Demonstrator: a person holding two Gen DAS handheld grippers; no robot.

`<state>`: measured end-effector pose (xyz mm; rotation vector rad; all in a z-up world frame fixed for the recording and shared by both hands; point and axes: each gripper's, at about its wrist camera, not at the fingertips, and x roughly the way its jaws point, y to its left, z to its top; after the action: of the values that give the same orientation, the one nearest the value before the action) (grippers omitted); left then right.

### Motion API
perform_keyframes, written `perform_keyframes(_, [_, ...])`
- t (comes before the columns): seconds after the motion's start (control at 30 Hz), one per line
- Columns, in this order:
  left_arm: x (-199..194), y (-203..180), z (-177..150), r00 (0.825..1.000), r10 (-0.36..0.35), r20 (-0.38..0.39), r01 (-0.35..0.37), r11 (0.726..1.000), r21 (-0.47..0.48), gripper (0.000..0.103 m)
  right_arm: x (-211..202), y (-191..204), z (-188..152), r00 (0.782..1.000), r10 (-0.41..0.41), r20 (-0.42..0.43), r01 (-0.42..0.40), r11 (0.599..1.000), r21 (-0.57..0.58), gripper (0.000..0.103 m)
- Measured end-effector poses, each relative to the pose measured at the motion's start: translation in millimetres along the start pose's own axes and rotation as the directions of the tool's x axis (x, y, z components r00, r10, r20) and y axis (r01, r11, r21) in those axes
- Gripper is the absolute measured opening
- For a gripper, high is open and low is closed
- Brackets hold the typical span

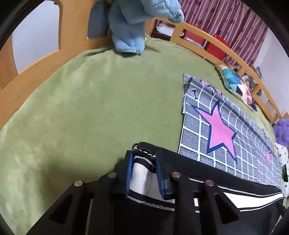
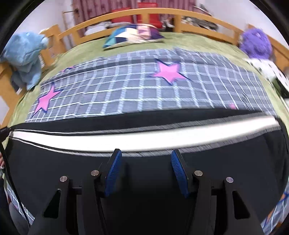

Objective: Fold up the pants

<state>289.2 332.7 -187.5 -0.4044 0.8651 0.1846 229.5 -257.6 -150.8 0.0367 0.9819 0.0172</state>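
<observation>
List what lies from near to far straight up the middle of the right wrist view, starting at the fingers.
right gripper with its fingers spread apart → black pants → their white stripe → grey checked blanket → green bedspread → colourful pillow → wooden bed rail

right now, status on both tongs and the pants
Left tongs clamped on the white-striped end of the black pants. Right tongs open, over the pants, nothing between the pads. Grey grid blanket with pink stars lies just beyond; nothing blocking.
</observation>
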Motion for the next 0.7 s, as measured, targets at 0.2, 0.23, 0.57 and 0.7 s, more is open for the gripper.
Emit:
perform_keyframes(0.2, [-25.0, -4.1, -10.8, 1.000, -0.016, 0.017, 0.016, 1.000, 0.017, 0.053, 28.7, 51.4, 30.1, 0.995, 0.096, 0.008, -0.093, 0.978, -0.185, 0.061])
perform_keyframes(0.23, [-29.5, -4.4, -15.0, 1.000, -0.017, 0.019, 0.016, 1.000, 0.021, 0.054, 37.1, 60.8, 35.2, 0.994, 0.112, 0.002, -0.108, 0.969, -0.224, 0.061])
perform_keyframes(0.57, [-46.0, -8.6, -41.7, 0.997, -0.070, -0.015, 0.071, 0.996, 0.055, 0.055, 96.5, 82.0, 50.2, 0.973, 0.195, -0.120, -0.225, 0.916, -0.333, 0.062])
perform_keyframes(0.7, [-47.7, -10.7, -44.9, 0.997, -0.081, -0.018, 0.082, 0.995, 0.061, 0.055, 103.5, 80.6, 50.9, 0.962, 0.233, -0.143, -0.268, 0.905, -0.329, 0.059])
